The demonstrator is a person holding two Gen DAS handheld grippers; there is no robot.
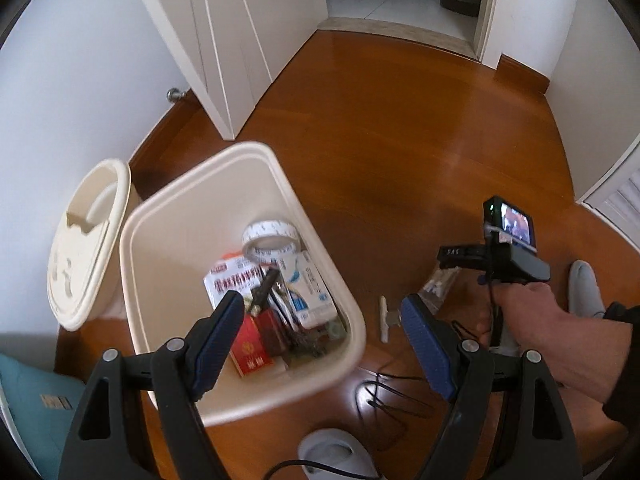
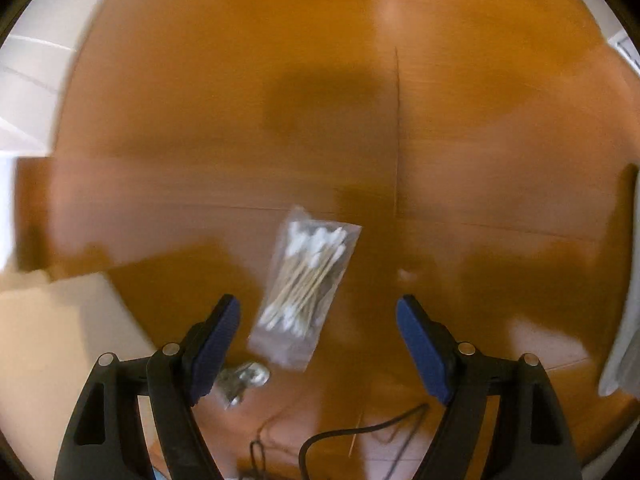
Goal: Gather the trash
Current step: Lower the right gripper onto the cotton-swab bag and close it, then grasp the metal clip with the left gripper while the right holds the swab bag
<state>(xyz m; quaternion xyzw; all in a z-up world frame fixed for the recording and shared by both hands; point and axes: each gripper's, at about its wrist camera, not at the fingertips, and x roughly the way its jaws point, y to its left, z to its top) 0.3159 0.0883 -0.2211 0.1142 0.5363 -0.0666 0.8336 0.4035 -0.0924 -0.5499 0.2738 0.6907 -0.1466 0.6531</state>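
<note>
Between the open right tongs, swab bag.

both grippers, left gripper and right gripper, point steeply downward, jaws spread wide, empty.

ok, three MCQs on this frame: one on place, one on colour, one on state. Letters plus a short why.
1. Where does the bag of cotton swabs lie?
A. in the bin
B. on the wooden floor
C. on the lid

2. What colour are the pads on the right gripper?
A. blue
B. red
C. white

3. How is the trash bin?
A. lidded
B. tipped over
C. open, with its lid off beside it

Key: 1 B, the bag lies on bare floor ahead of the open jaws. 2 A, both pads show blue. 3 C, cartons and a tape roll show inside, and the lid stands at the wall.
</note>
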